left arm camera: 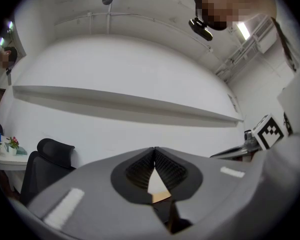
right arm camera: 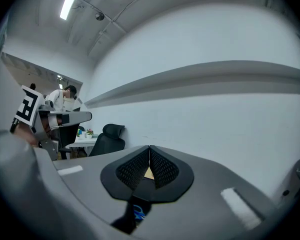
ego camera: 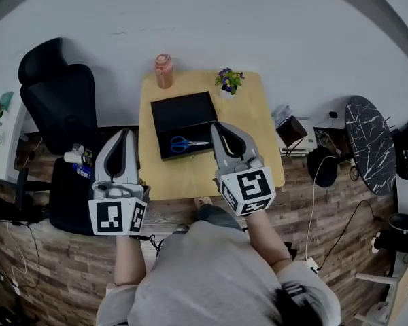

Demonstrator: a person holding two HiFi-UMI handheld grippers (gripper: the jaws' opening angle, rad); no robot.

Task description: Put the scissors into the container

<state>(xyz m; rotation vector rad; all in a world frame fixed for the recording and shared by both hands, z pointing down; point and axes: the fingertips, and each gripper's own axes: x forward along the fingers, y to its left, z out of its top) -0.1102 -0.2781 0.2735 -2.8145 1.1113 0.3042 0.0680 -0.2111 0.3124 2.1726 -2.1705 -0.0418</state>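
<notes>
Here, blue-handled scissors (ego camera: 188, 143) lie flat in the open black container (ego camera: 183, 114).

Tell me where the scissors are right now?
In the head view, the scissors lie inside the black container on the wooden table, just left of the right gripper.

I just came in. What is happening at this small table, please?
A person stands at a wooden table with a gripper in each hand. The blue-handled scissors already lie inside the open black container. The left gripper is beside the table's left edge and the right gripper is at the container's right side. Both have their jaws closed and hold nothing, so the task looks done.
</notes>
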